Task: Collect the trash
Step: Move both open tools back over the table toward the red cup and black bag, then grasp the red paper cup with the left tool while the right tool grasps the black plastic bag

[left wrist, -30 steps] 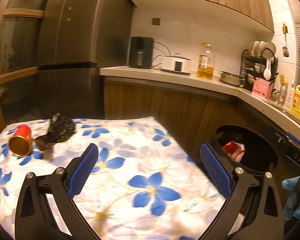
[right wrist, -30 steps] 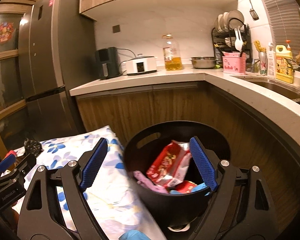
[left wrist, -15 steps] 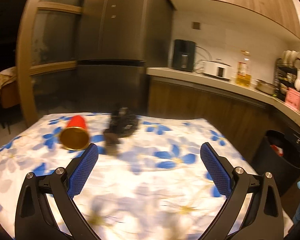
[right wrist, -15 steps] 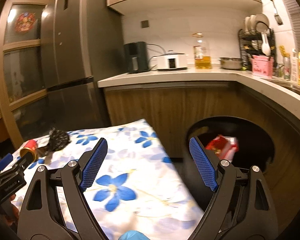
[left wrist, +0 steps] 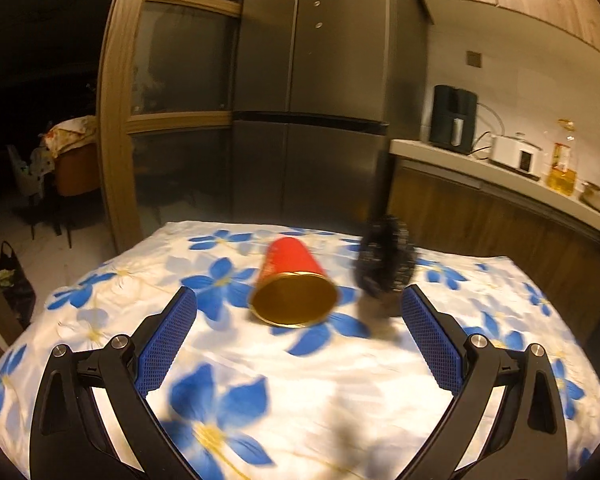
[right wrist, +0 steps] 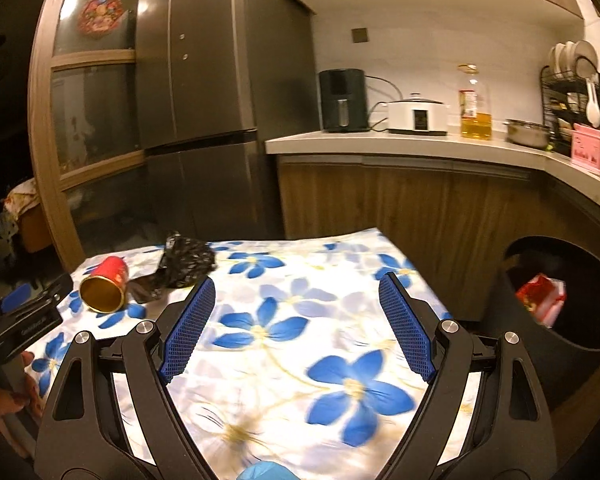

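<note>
**Trash on the flowered table, both tongs empty**

Left gripper (left wrist: 296, 332): jaws spread wide, nothing between the blue pads, hovering over the table (left wrist: 340, 392) and facing its far edge.
Red cup (left wrist: 294, 286): lying on its side near the far left corner, gold mouth toward the gripper.
Black crumpled bag (left wrist: 386, 258): just right of the cup, at the far edge.
Right gripper (right wrist: 296, 328): jaws spread, empty, over mid-table.
Black bin (right wrist: 560, 300): on the floor off the table's right edge, with a red wrapper (right wrist: 540, 298) inside.
</note>
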A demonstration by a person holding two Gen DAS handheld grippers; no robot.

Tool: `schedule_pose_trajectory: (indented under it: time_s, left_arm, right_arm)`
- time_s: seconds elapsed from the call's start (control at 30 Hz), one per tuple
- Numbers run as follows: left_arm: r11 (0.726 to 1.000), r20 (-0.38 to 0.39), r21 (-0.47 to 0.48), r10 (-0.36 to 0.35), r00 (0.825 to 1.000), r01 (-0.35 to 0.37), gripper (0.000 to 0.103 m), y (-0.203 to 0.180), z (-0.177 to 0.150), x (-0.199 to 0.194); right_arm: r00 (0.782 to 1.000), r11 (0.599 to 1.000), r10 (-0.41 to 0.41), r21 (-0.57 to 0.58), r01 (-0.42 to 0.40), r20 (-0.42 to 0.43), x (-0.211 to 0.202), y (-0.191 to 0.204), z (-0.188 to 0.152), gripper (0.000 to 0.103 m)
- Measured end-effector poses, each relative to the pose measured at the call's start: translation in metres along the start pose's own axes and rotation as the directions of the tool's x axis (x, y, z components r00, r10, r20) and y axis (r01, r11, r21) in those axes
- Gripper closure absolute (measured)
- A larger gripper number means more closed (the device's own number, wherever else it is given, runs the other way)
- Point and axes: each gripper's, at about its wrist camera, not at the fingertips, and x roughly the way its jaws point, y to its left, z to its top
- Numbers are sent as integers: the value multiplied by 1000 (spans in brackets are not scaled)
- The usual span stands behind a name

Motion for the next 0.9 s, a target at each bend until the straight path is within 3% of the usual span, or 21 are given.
schedule_pose_trajectory:
  time_s: [0.3, 0.5, 0.6, 0.67, 0.9]
  left_arm:
    - [1000, -123, -19, -12, 992, 10, 6, 22, 7, 49]
    - [1000, -209, -25, -19, 978, 14, 13, 24, 2, 70]
    - [999, -243, -32, -14, 970, 7, 34, 26, 1, 79]
    - [999, -265, -34, -16, 964, 7, 41, 27, 1, 84]
    - [998, -308, -52, -43, 950, 29, 93, 31, -1, 92]
  right_arm:
    - [999, 999, 50, 2, -50, -9, 29, 34, 8, 20]
    - [997, 997, 80, -1, -80, -17, 52, 53, 13, 20]
    - [995, 995, 99, 2, -99, -32, 66, 63, 15, 20]
    - [993, 994, 111, 5, -110, -42, 76, 70, 16, 20]
    - [986, 988, 153, 7, -153, -66, 115, 101, 16, 20]
